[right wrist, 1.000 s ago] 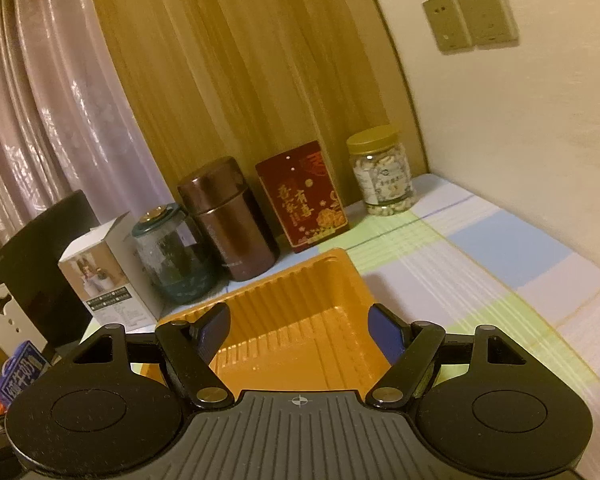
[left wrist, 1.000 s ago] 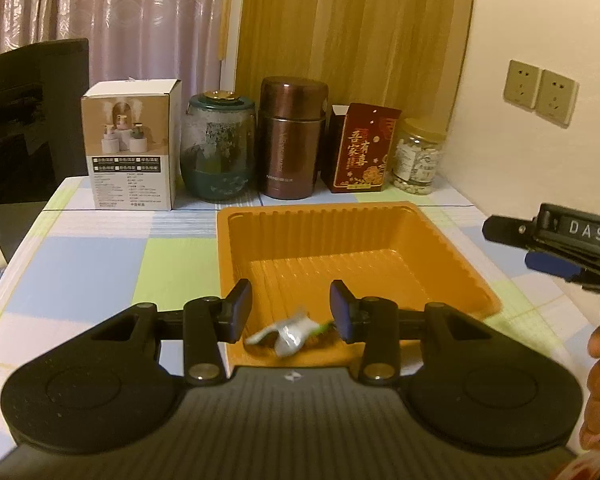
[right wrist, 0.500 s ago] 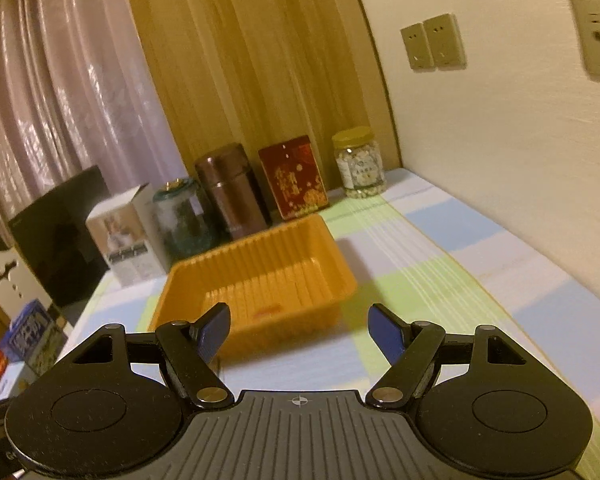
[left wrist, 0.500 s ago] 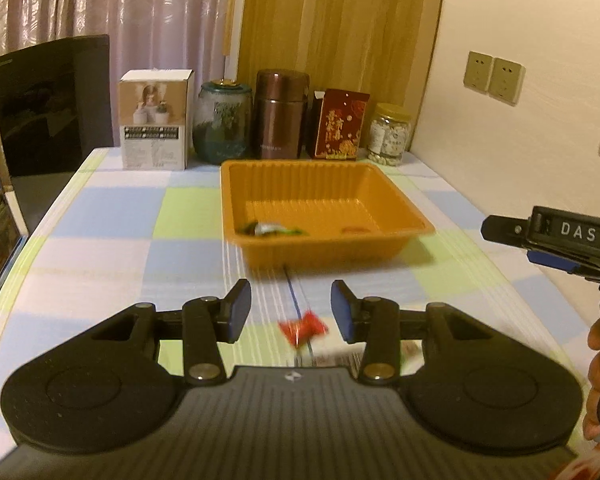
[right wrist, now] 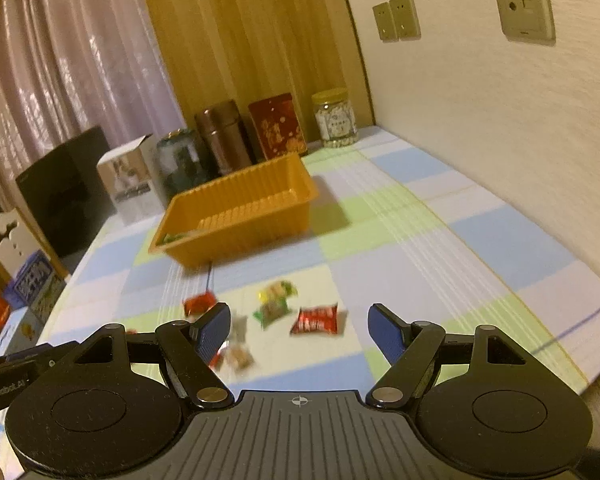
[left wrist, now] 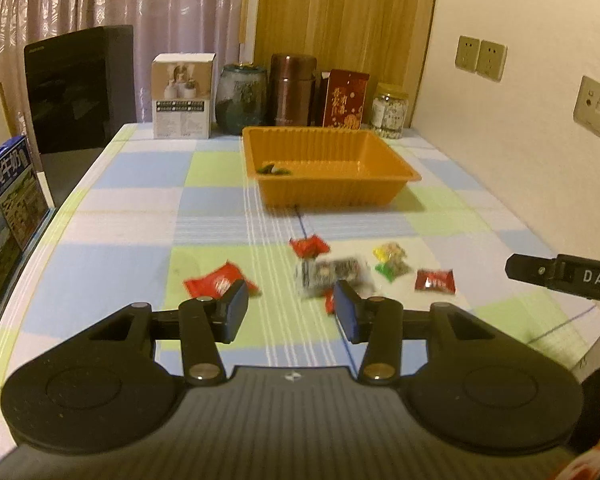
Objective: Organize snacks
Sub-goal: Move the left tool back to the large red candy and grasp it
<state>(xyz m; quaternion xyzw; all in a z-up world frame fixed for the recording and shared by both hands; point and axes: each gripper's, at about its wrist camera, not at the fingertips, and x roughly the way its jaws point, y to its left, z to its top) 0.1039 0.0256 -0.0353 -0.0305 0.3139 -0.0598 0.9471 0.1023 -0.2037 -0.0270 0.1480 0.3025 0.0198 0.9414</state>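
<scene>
left wrist view: the left hand-held gripper [left wrist: 287,307] hangs empty over the checked tabletop [left wrist: 120,216], jaws opening, likely readying for one of the loose wrapped snacks [left wrist: 332,274] scattered ahead. the ribbed orange plastic tray [left wrist: 324,168] sits farther back, one green-wrapped snack [left wrist: 274,169] already inside.

right wrist view: the right hand-held gripper [right wrist: 300,330] is spread wide and empty, aimed at the red snack packet [right wrist: 315,319], well short of the tray.
</scene>
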